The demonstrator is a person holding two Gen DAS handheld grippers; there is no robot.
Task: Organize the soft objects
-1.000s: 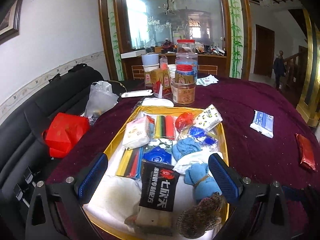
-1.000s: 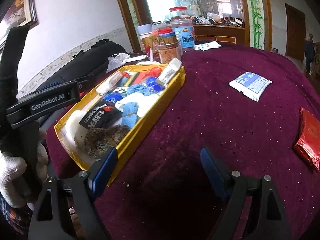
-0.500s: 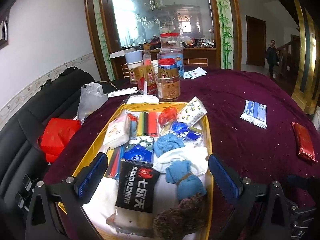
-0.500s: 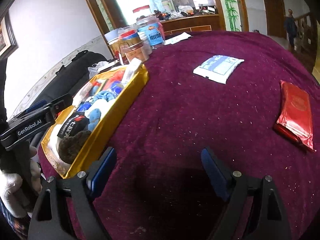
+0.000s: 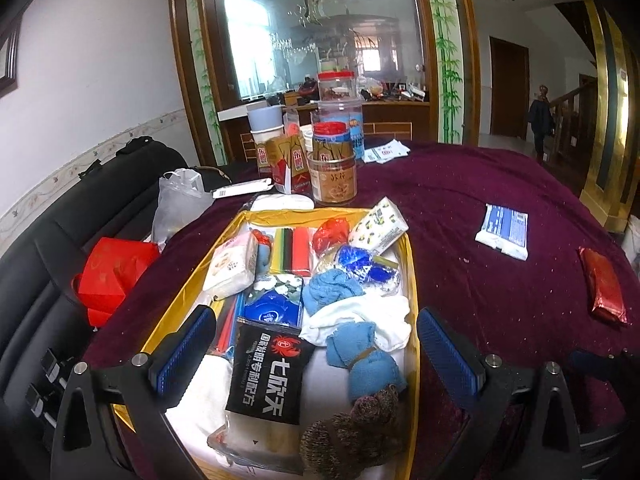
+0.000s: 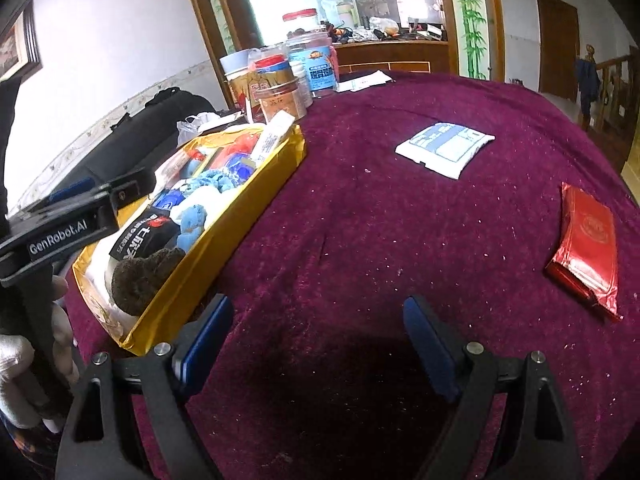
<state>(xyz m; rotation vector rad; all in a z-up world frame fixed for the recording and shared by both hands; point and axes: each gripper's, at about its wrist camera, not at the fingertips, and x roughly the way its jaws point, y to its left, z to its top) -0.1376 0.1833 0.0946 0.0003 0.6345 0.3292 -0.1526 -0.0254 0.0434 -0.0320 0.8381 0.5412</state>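
A yellow tray [image 5: 412,264] [image 6: 256,208] on the purple tablecloth is packed with soft items: a black packet [image 5: 268,368], blue socks [image 5: 368,360], a brown knit piece [image 5: 352,436] [image 6: 144,272], white cloth [image 5: 360,316] and tissue packs [image 5: 232,264]. My left gripper [image 5: 316,352] is open and empty over the tray's near end. My right gripper [image 6: 320,340] is open and empty over bare cloth right of the tray. A white-blue tissue pack [image 6: 444,148] [image 5: 504,232] and a red packet [image 6: 588,240] [image 5: 604,284] lie loose on the cloth.
Jars, cups and cartons [image 5: 332,160] [image 6: 280,84] stand behind the tray. A black sofa [image 5: 48,248] with a red bag [image 5: 116,272] and a plastic bag [image 5: 180,200] lies left. The left gripper's body [image 6: 60,232] shows at the right view's left edge.
The right gripper has swung rightward and forward over the cloth, bringing the loose packs closer. The left gripper has shifted slightly over the tray. Both stay open.
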